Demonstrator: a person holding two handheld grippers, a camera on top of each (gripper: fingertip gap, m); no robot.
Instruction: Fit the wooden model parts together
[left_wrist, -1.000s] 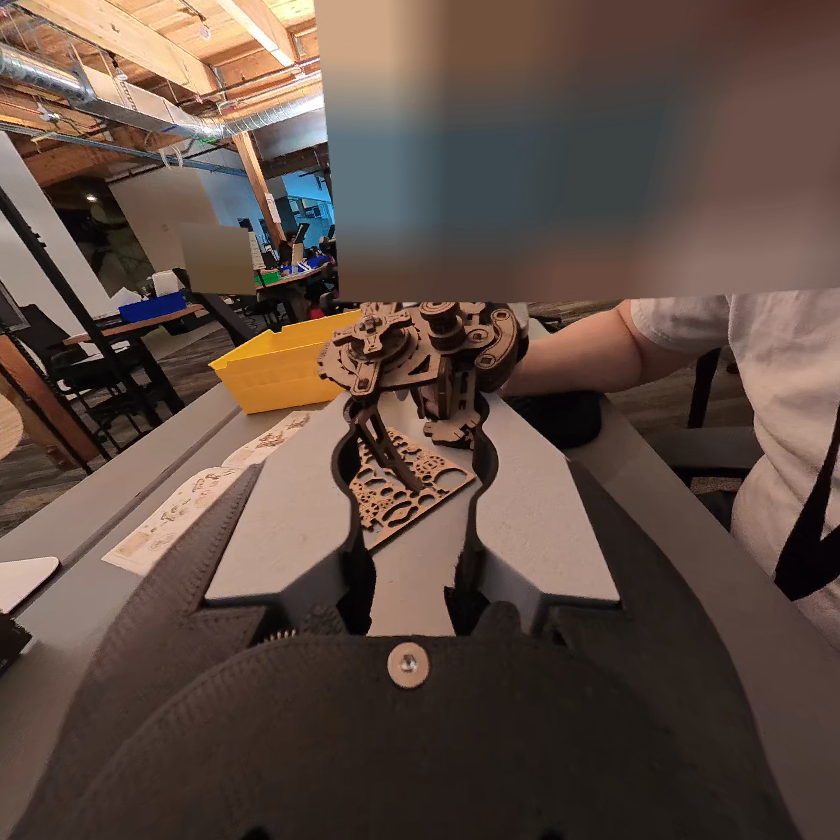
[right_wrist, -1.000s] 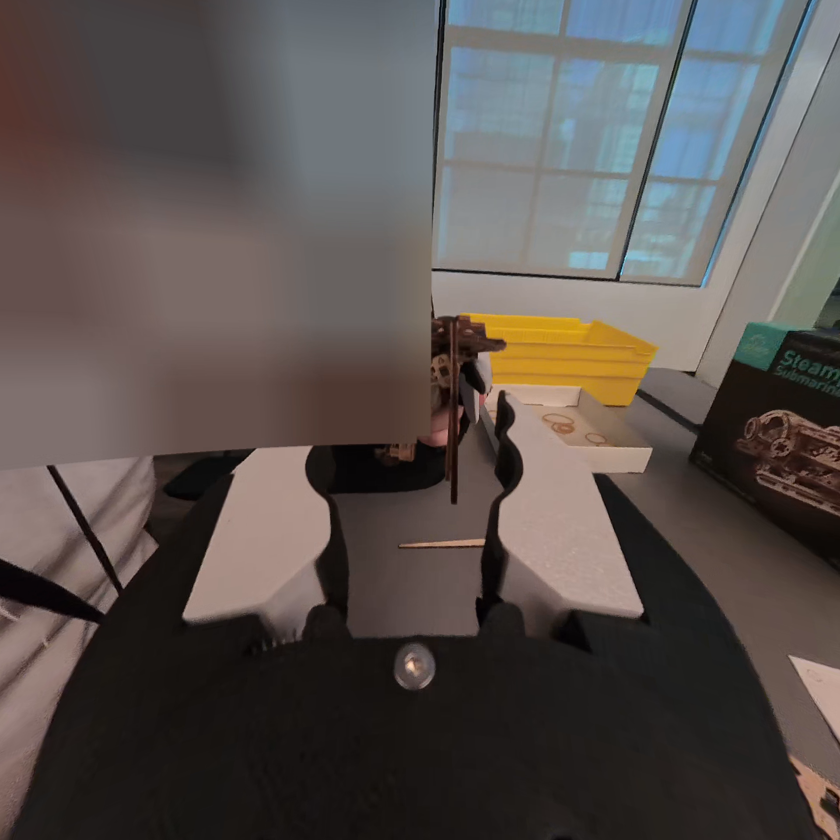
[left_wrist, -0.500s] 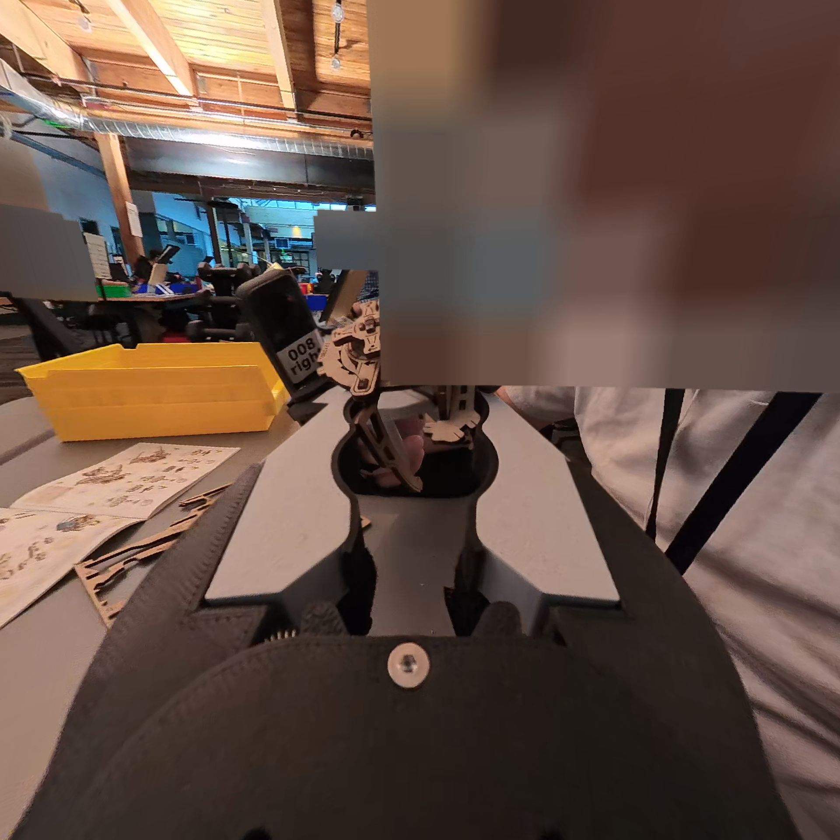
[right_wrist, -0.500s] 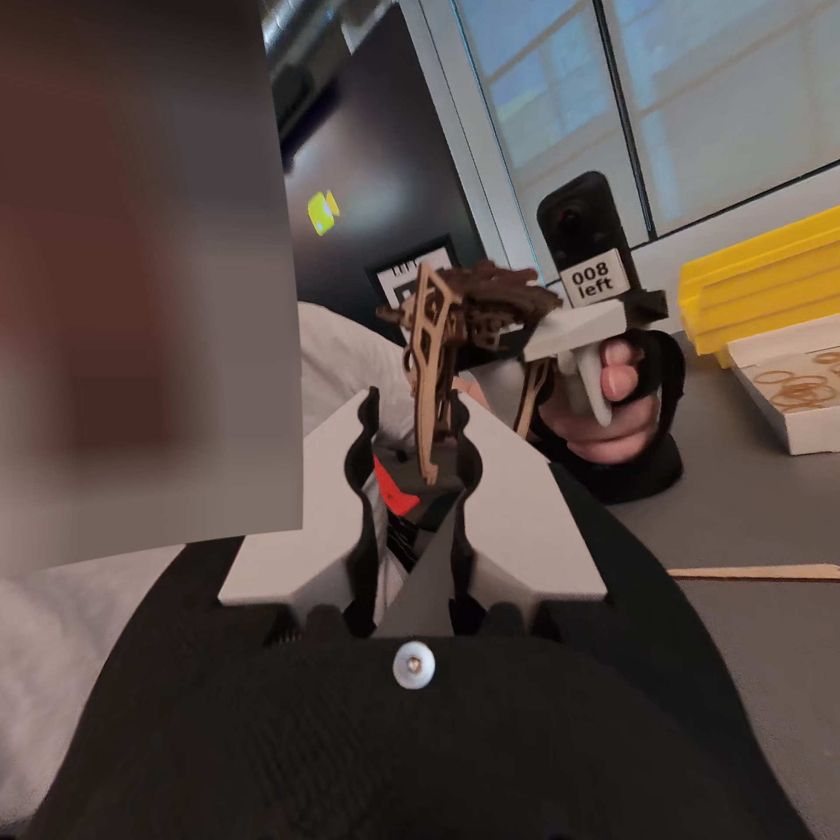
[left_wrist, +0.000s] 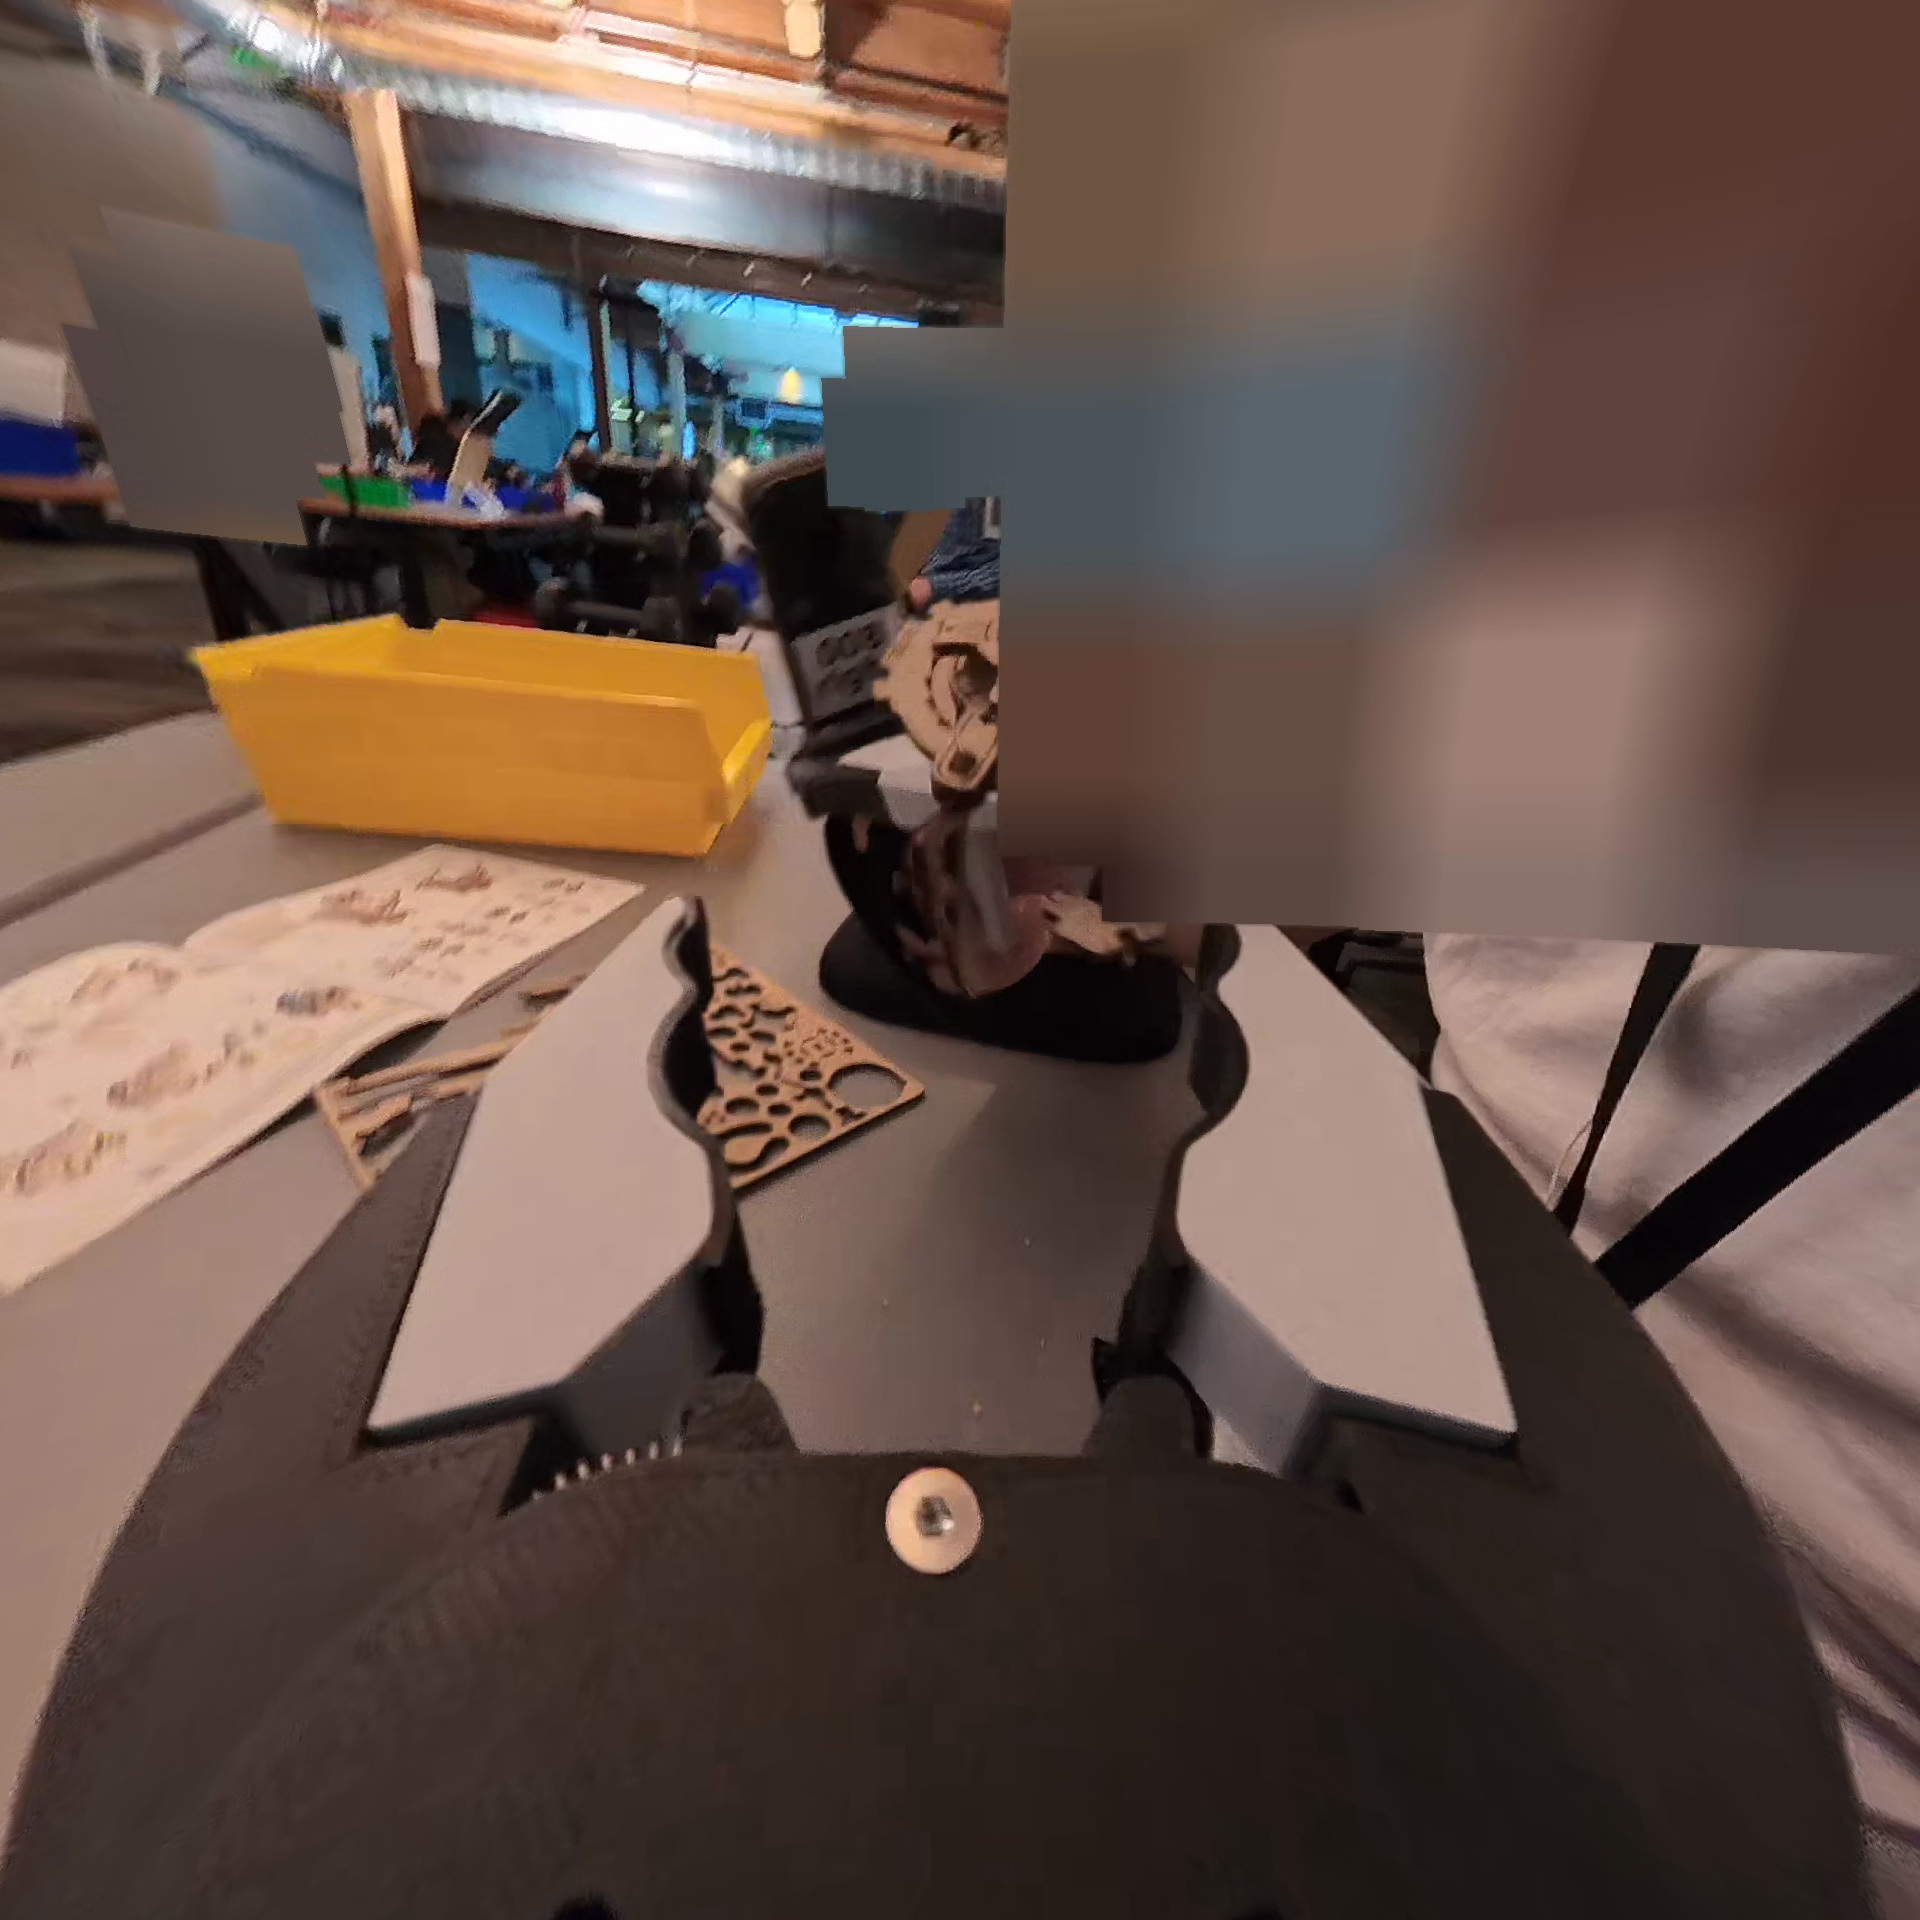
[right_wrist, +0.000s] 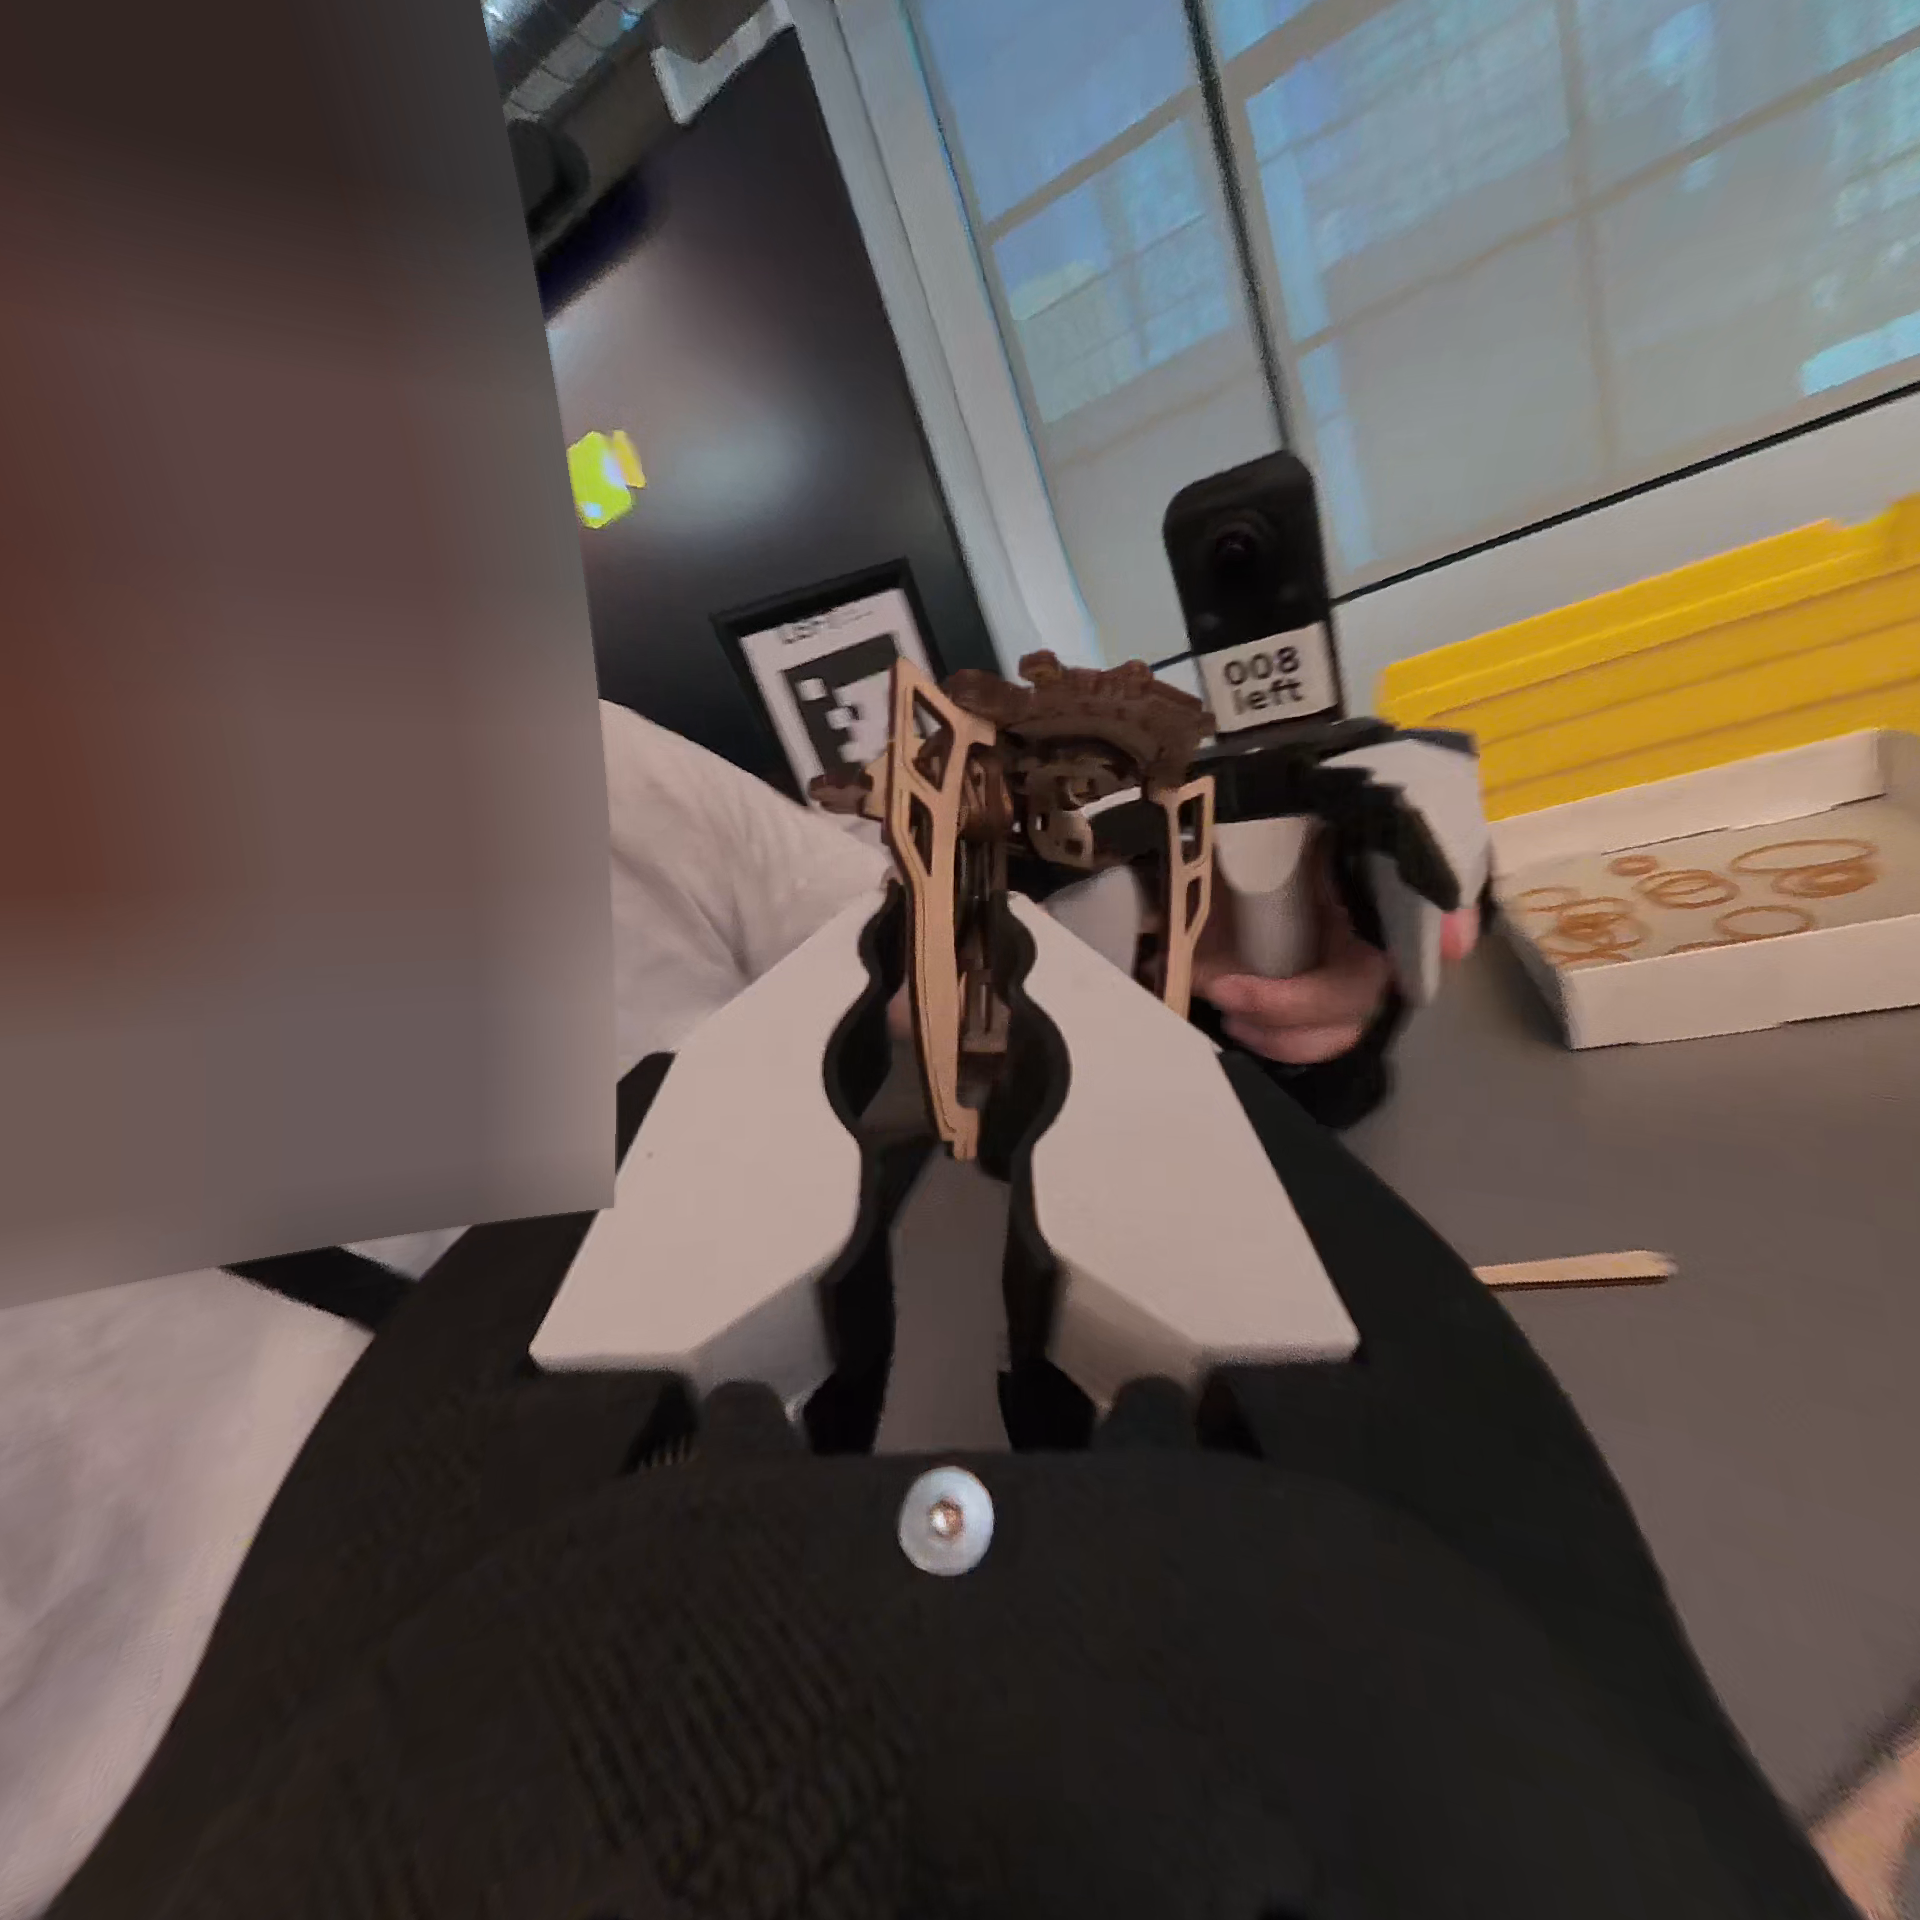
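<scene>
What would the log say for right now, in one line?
left tongs: open, empty | right tongs: shut on wooden model | table: loose stick

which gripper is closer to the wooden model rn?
Right. The right gripper is shut on the wooden model, on its pale leg. The left gripper is open, holding nothing, apart from the model.
</scene>
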